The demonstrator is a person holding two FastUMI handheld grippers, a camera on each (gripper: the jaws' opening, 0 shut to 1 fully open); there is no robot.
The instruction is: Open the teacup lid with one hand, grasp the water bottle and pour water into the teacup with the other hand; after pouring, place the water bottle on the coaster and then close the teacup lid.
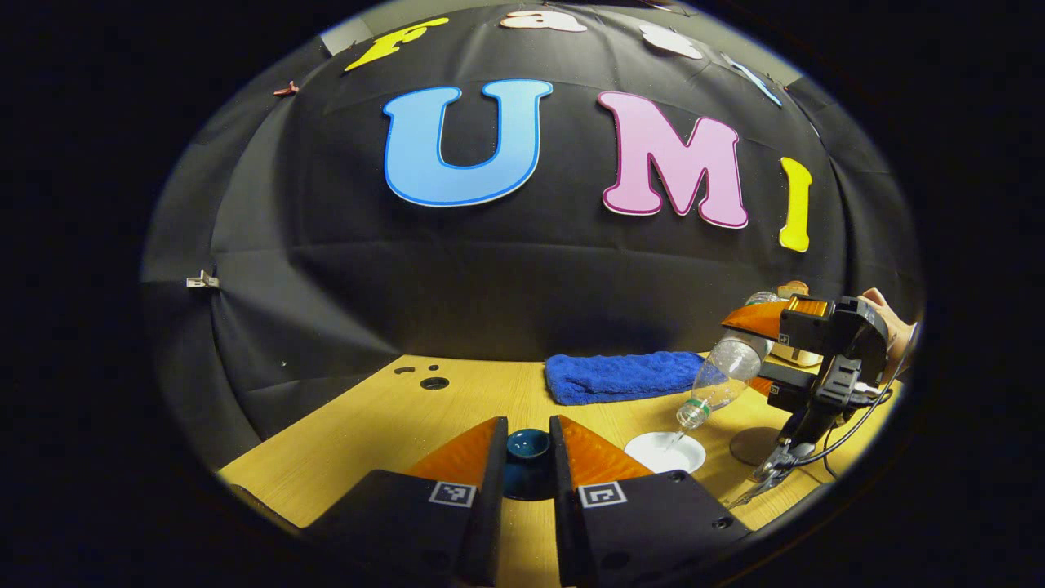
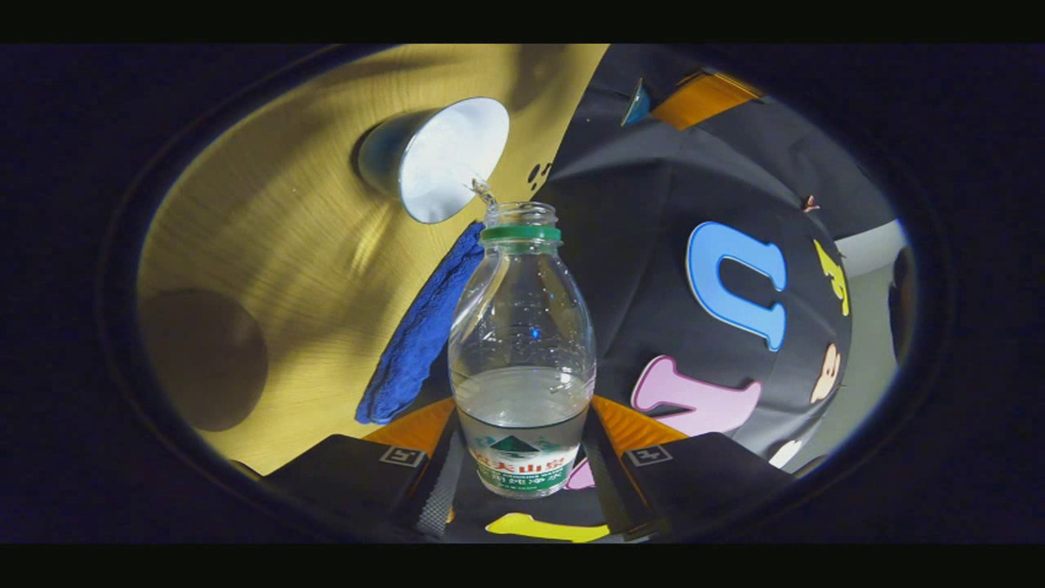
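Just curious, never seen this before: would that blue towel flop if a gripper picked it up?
Probably floppy: the towel lies folded and soft-edged on the table. Likely light, being plain cloth. It looks plush, so it should hardly slip or roll.

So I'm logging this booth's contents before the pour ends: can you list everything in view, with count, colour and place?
teacup: one, white inside, on the table beneath the bottle's mouth
water bottle: one, clear with a green neck ring, uncapped, tilted mouth-down over the teacup, water trickling out
teacup lid: one, dark teal, held off the table between the left gripper's fingers
coaster: one, brown, round, on the table beside the teacup
towel: one, blue, folded, at the back of the table
table: one, light wood
left gripper: closed on the lid
right gripper: closed on the bottle's lower body
hand: one, holding the right gripper
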